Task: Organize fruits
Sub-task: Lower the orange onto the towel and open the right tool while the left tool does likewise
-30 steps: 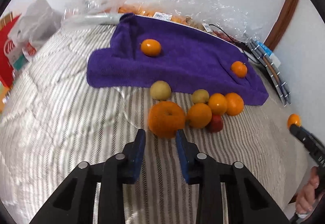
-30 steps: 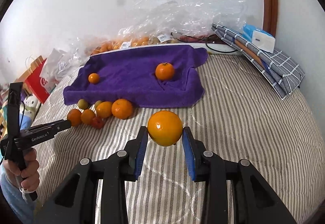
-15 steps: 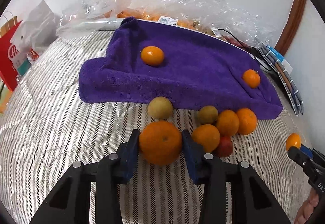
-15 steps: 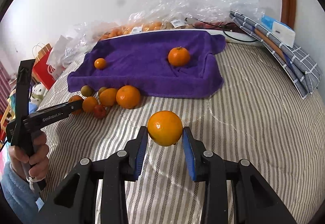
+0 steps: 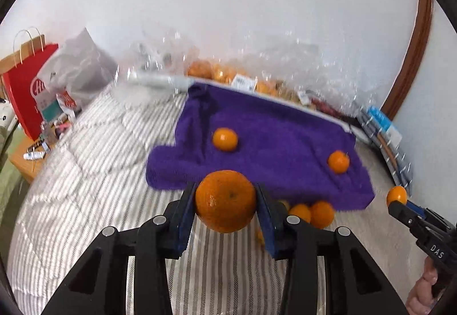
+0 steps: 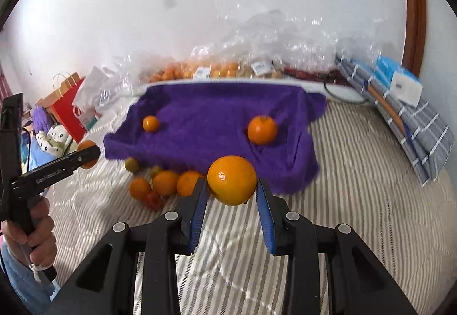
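Gripping an orange (image 5: 225,200) in my left gripper (image 5: 225,210), I have it clear of the striped bed (image 5: 94,172), in front of the purple towel (image 5: 274,149). My right gripper (image 6: 232,200) clamps a second orange (image 6: 232,180) above the bed too. Two mandarins (image 6: 262,129) sit on the towel, and a fruit pile (image 6: 165,182) lies at its near edge.

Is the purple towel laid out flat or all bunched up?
Mostly spread out. The purple towel lies open on the bed with two oranges on it; only its edges are rumpled.
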